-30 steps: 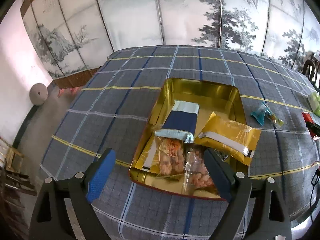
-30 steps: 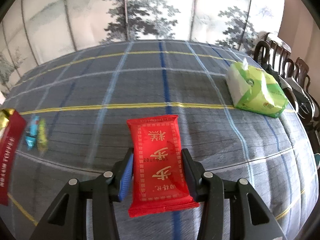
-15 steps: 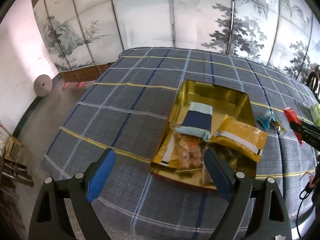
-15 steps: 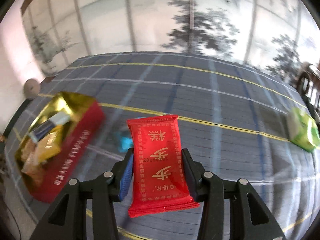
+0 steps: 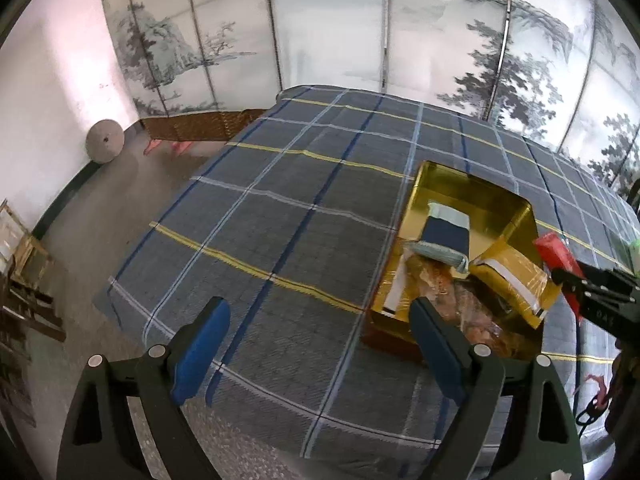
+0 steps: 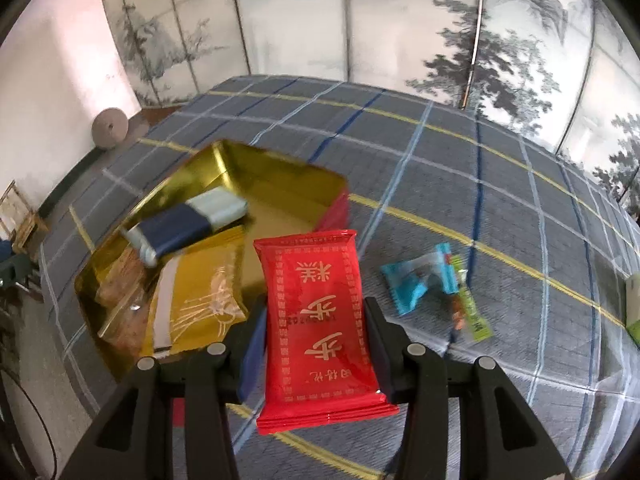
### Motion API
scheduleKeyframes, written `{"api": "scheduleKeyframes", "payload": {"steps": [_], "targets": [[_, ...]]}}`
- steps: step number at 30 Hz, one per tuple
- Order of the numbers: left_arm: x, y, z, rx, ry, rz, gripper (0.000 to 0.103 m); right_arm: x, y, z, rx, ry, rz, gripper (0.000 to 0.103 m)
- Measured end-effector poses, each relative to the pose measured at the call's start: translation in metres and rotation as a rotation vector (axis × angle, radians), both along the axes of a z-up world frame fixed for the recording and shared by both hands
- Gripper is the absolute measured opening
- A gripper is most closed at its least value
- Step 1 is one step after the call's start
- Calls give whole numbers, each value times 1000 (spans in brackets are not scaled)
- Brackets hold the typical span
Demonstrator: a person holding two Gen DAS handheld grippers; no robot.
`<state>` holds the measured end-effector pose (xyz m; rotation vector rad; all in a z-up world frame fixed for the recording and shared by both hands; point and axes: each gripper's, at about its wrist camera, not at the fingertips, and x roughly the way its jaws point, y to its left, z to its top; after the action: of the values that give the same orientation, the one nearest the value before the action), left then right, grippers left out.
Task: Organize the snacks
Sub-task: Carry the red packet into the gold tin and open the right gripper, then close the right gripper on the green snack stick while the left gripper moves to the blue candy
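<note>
My right gripper (image 6: 314, 332) is shut on a red snack packet (image 6: 316, 320) with gold characters, held above the cloth just right of the gold tin (image 6: 280, 184). The tin holds a navy and pale blue packet (image 6: 188, 228), a gold packet (image 6: 200, 292) and clear bags of orange snacks (image 6: 120, 276). In the left wrist view my left gripper (image 5: 320, 344) stands open and empty over the checked cloth, left of the tin (image 5: 472, 188). The right gripper with the red packet (image 5: 560, 256) shows there at the tin's right edge.
A light blue wrapper (image 6: 416, 280) and a thin green stick packet (image 6: 472, 316) lie on the cloth right of the tin. A green pack (image 6: 634, 308) sits at the far right edge. A painted folding screen (image 5: 360, 32) stands behind the table; floor lies to the left.
My right gripper has swung left with the red packet, from near the green pack to beside the tin. The left gripper has drifted left, away from the tin, still open.
</note>
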<state>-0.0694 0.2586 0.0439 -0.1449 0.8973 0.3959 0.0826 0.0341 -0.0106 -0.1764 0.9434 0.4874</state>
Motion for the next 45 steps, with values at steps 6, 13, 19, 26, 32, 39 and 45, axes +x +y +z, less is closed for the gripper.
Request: {"api": "scheduleKeyframes", "payload": {"steps": [6,13,19,26,32,39,45], "targets": [[-6,6,-3,-12,2,10,89,-17,23,5,13,17,57,46],[-10,9,-3,-13,0,23,89,-27,57,3,20,39,96,46],[-16,16,-3,-9,5,45,89,-26,75,0,50,33,90,46],[-18,18,-7,-13,24,48,90,-26,80,0,71,24,115,49],[-14,10,-8,-11,29,35,90,-22,66,1,99,32,117,58],[-4,-6,-7,1,36,0,90,-15,44,14,136,2,88,58],[6,-22,-7,7,42,-34,90,-2,4,16,110,-43,24,58]]}}
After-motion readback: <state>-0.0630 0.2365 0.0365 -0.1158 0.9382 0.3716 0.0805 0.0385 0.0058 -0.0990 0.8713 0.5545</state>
